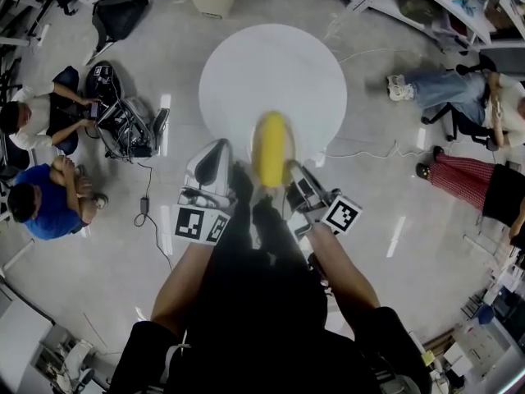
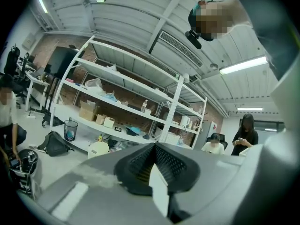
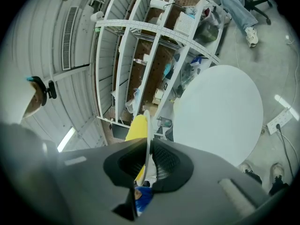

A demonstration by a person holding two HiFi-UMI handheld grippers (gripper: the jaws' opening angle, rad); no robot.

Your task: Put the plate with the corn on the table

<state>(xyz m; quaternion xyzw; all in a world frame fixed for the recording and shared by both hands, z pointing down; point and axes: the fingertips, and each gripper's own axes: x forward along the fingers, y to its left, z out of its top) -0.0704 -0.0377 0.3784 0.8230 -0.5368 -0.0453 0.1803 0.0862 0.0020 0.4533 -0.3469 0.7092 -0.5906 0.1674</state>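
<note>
Head view: left gripper (image 1: pixel 220 150) and right gripper (image 1: pixel 293 169) flank corn (image 1: pixel 272 148) above table (image 1: pixel 246 64). Only gripper views show both jaw pairs clamped on plate (image 3: pixel 148 125) rim.

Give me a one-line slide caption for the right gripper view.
Right gripper clamped on the thin rim of a white plate carrying yellow corn, round white table beyond.

Place: an open lab-cum-workshop hall.
Storage: tall white metal shelving (image 2: pixel 117 77) loaded with boxes and bottles, set against a brick wall (image 2: pixel 49 48).
Overhead: bare ribbed ceiling, strip lights (image 2: pixel 241 65), a ventilation duct (image 2: pixel 180 48).
Floor: polished grey floor (image 1: pixel 410 245), trailing cables (image 1: pixel 146 205), people crouched over equipment (image 1: pixel 127 130) near a round white table (image 1: pixel 273 72), and another in an office chair (image 1: pixel 449 120).
</note>
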